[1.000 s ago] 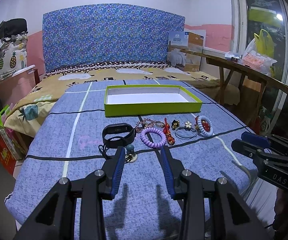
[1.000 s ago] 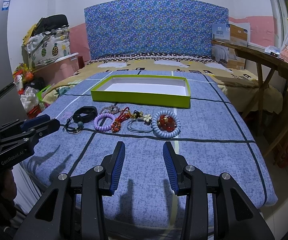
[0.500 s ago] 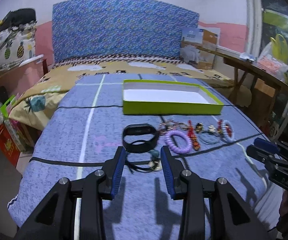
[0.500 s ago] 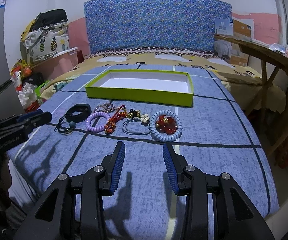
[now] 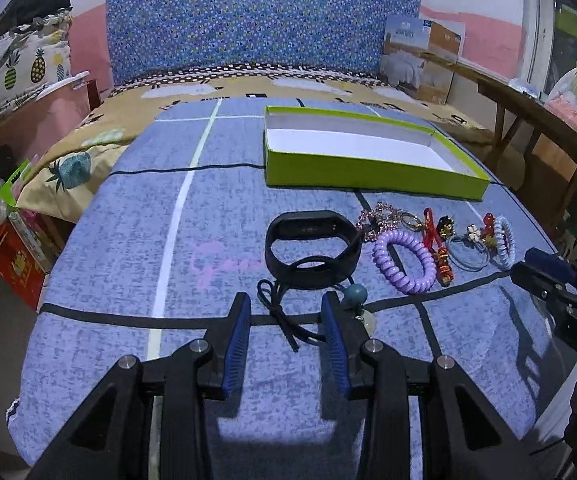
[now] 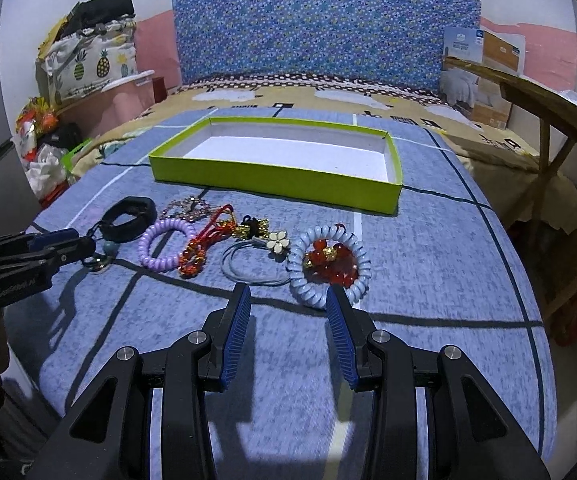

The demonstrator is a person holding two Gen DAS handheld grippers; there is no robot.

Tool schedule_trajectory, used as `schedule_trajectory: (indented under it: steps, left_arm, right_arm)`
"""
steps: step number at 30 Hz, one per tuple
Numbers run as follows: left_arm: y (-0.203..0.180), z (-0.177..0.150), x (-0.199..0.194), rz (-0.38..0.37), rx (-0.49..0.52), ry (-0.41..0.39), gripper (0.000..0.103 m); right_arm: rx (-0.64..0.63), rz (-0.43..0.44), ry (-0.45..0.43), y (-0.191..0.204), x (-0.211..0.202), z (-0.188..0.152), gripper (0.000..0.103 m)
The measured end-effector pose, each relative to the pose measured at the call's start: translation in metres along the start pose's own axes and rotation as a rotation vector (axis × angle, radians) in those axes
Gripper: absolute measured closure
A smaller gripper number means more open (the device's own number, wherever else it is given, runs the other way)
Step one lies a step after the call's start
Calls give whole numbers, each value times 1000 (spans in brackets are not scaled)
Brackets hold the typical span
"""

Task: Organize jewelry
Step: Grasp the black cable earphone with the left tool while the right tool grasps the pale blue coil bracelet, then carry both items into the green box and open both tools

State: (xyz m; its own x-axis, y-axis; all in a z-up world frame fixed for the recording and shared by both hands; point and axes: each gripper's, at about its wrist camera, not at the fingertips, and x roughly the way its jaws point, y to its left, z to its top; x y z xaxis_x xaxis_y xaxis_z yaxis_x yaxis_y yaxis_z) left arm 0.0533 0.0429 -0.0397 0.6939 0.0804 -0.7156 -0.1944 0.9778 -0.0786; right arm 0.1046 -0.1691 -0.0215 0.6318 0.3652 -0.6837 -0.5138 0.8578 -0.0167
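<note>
A row of jewelry lies on the blue bedspread in front of a lime-green box (image 5: 368,176) (image 6: 272,180) with a bare white inside. In the left wrist view my left gripper (image 5: 285,304) is open. A black cord with a teal bead (image 5: 356,293) lies on the bed between its tips, and a black wristband (image 5: 312,248) is just beyond them. A purple coil tie (image 5: 402,260) (image 6: 164,246) lies to the right. My right gripper (image 6: 287,296) is open, just short of a pale blue coil (image 6: 328,264) that rings red beads. A flower hair tie (image 6: 278,242) and a red charm (image 6: 200,248) lie left of the coil.
The bed's near edge runs under both grippers. A wooden table (image 6: 544,100) with a cardboard box (image 6: 484,56) stands on the right. Bags and a pineapple-print bundle (image 5: 20,68) are piled on the left. Each gripper shows at the edge of the other's view.
Both grippers have come forward and lower toward the row. The left one has swung from facing the purple coil to facing the wristband and cord. Both stay open, and no jewelry has moved.
</note>
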Motion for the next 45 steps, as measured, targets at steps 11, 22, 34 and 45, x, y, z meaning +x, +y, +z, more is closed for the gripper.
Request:
schedule_trajectory:
  steps: [11,22,34,45]
  left_arm:
    - [-6,2,8,32,42,17,89]
    - [-3,3,-4,-5,29,-22,96]
    - [-6,15,-31,-74,37,-94,96]
    - [-16,53,-38,-153,85,-153,96]
  right_arm:
    - [-22,0,54,-6,23,12,83]
    - [-16,5,33,-8,11,11,94]
    - [0,24,-49,-8,-20,15,94]
    - [-6,52,-87,-13,-24,37,94]
